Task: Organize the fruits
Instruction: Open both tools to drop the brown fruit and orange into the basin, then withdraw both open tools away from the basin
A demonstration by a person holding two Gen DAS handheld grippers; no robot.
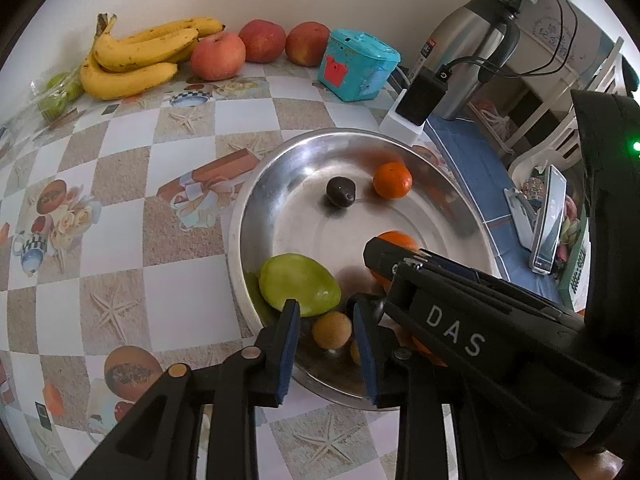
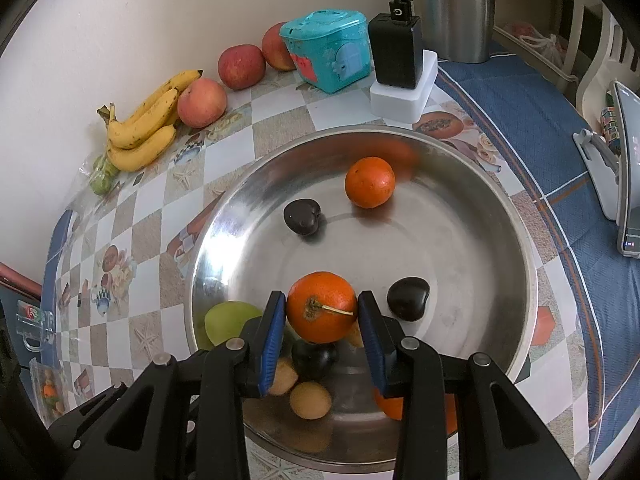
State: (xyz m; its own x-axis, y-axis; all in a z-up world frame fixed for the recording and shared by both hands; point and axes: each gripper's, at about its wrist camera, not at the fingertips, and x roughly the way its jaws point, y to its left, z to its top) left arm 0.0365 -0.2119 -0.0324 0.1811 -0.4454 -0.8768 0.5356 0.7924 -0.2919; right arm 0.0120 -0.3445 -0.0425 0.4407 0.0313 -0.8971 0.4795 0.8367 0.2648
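The right hand-held gripper (image 2: 322, 316) has its blue pads clamped on an orange (image 2: 321, 306), held over the steel bowl (image 2: 516, 240). The left hand-held gripper (image 1: 326, 322) stands narrowly apart, a small tan fruit (image 1: 332, 329) between its pads; contact is unclear. A green mango (image 1: 299, 284) lies just at ten o'clock from it. The right view alone shows a second dark fruit (image 2: 408, 299) at three o'clock of the held orange. The left view alone shows the whole kettle (image 1: 468, 64). Bananas (image 1: 132, 56) and apples (image 1: 218, 56) lie on the table (image 1: 120, 220) by the wall.
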